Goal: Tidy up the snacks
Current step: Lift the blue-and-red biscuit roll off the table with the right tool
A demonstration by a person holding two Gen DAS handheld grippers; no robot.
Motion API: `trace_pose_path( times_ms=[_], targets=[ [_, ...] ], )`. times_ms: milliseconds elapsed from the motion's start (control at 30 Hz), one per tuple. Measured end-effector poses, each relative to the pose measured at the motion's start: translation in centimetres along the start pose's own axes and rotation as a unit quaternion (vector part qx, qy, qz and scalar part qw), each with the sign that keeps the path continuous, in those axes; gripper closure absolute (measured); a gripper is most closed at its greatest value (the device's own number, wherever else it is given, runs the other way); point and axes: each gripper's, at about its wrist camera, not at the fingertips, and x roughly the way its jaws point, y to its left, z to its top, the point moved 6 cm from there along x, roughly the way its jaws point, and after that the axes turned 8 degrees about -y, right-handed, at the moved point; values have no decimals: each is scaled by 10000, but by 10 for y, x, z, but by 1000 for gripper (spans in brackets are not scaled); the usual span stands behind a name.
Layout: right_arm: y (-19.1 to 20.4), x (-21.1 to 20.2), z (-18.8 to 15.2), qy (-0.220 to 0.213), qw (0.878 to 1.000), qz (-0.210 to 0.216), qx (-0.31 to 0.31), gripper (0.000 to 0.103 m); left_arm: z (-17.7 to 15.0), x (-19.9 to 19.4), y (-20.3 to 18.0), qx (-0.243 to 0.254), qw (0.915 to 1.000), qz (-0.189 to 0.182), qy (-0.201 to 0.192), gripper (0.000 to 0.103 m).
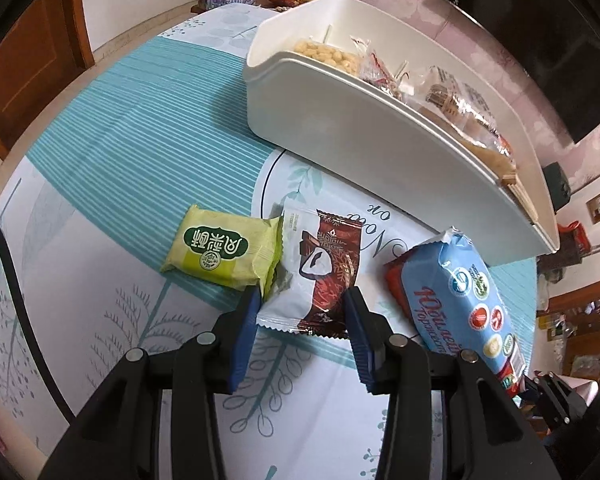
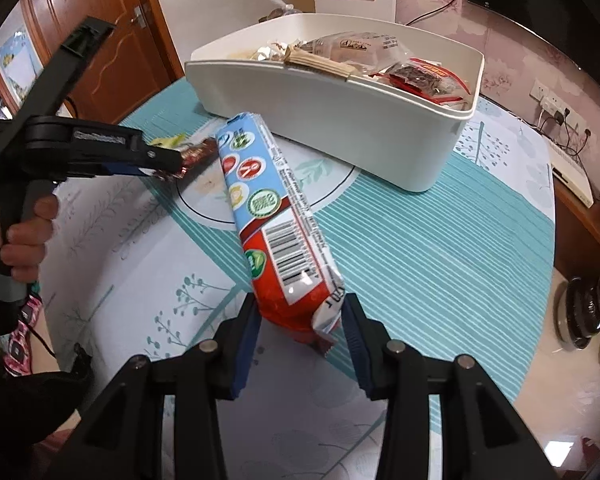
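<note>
The long blue and red plastic biscuit pack (image 2: 278, 224) is held at its red end between the blue pads of the right gripper (image 2: 300, 320), low in the middle of the right wrist frame. Its blue end rises toward the white plastic bin (image 2: 340, 120) in the upper middle; this hold by one end probably lets the pack go nose first over the rim.

The brown and white foil snack packet (image 1: 316, 276) sits in the lower middle of the left wrist frame. The left gripper (image 1: 300, 312) has its jaws closed on the near edge of this packet. In the right wrist view the packet seems lifted a little off the table, so it is likely also on its way to the bin.

One more snack lies loose: a yellow-green square pastry packet (image 1: 224, 252), left of centre, touching the brown packet's edge.

Counted, there are three packets outside the bin, two of them gripped, and one bin. The bin already holds several wrapped snacks; their exact number cannot be told. All stands on the table with the teal striped and leaf-printed cloth (image 1: 140, 140).
</note>
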Motion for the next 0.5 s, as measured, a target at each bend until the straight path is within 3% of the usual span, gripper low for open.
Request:
trace_pose_path(
  times_ms=[167, 500],
  targets=[
    [4, 5, 4, -38, 9998, 29, -175, 53, -3, -11, 7, -70, 9998, -163, -99, 62],
    [8, 18, 18, -122, 9995, -102, -285, 52, -14, -11, 2, 29, 9995, -290, 128, 61]
  ],
)
